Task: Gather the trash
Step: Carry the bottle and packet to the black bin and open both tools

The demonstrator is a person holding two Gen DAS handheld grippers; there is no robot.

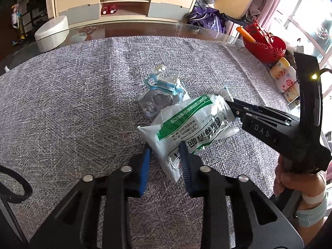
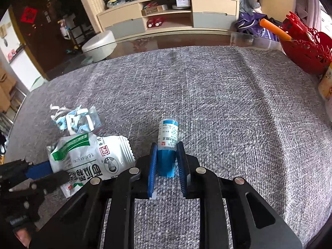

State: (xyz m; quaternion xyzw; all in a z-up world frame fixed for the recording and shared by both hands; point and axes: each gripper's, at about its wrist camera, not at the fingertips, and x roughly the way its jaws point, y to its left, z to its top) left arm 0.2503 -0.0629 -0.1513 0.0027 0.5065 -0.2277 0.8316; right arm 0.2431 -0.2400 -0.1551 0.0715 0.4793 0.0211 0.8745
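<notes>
A white and green plastic packet (image 1: 186, 124) lies on the grey cloth, its lower end between the blue pads of my left gripper (image 1: 165, 151), which is closing on it. It also shows in the right wrist view (image 2: 89, 157). My right gripper (image 2: 167, 157) is shut on a small blue and white bottle (image 2: 167, 137), held just above the cloth. In the left wrist view the right gripper (image 1: 232, 103) reaches in from the right, its tip beside the packet's far end. A crumpled blue and white wrapper with clear plastic (image 1: 161, 91) lies just beyond the packet, also in the right wrist view (image 2: 74, 120).
A grey woven cloth (image 2: 228, 103) covers a glass table. A red openwork basket (image 1: 267, 45) with an orange stick stands at the far right edge, with small bottles (image 1: 284, 76) next to it. A white round stool (image 1: 51, 33) and a cabinet stand behind the table.
</notes>
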